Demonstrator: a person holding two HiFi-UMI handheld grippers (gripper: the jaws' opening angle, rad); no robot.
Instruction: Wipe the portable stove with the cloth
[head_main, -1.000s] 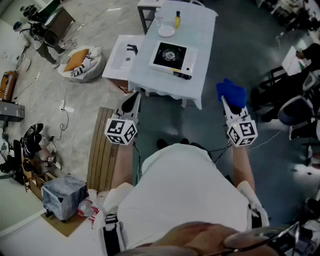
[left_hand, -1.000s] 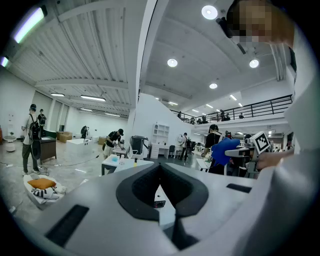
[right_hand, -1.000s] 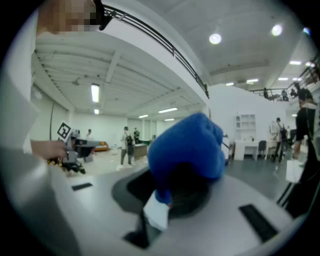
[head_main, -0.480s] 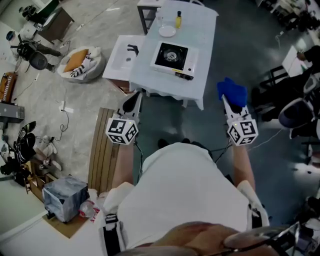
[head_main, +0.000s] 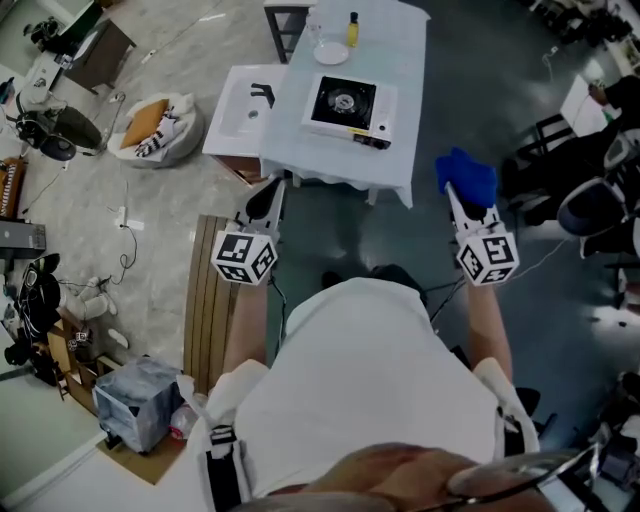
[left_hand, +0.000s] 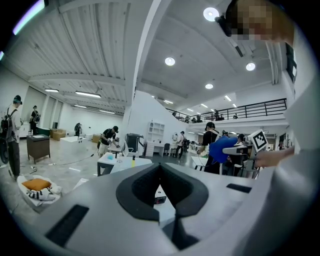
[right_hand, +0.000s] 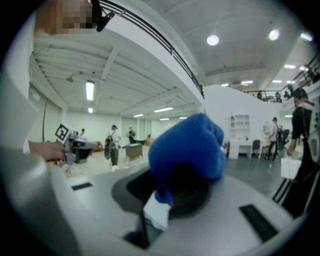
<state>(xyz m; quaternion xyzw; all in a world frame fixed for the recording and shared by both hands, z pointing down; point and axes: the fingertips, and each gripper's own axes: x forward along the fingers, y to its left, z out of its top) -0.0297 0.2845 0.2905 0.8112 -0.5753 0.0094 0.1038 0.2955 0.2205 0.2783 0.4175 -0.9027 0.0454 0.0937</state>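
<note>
The portable stove (head_main: 348, 107), white with a black top and one burner, sits on a white table (head_main: 400, 60) far ahead of me; part of it shows between the left jaws (left_hand: 159, 194). My right gripper (head_main: 458, 188) is shut on a bunched blue cloth (head_main: 465, 177), which fills the middle of the right gripper view (right_hand: 187, 145) and shows at the right of the left gripper view (left_hand: 222, 149). My left gripper (head_main: 270, 195) is shut with nothing in it (left_hand: 161, 167). Both grippers are held in the air, well short of the table.
A yellow bottle (head_main: 353, 28) and a white dish (head_main: 328, 47) stand behind the stove. A white sink unit (head_main: 237, 112) adjoins the table's left side. Wooden slats (head_main: 205, 290) lie on the floor at left, dark chairs (head_main: 590, 200) at right. People stand in the hall behind.
The table and stove have shifted slightly farther up in the head view. Both grippers keep their pose, the cloth still held.
</note>
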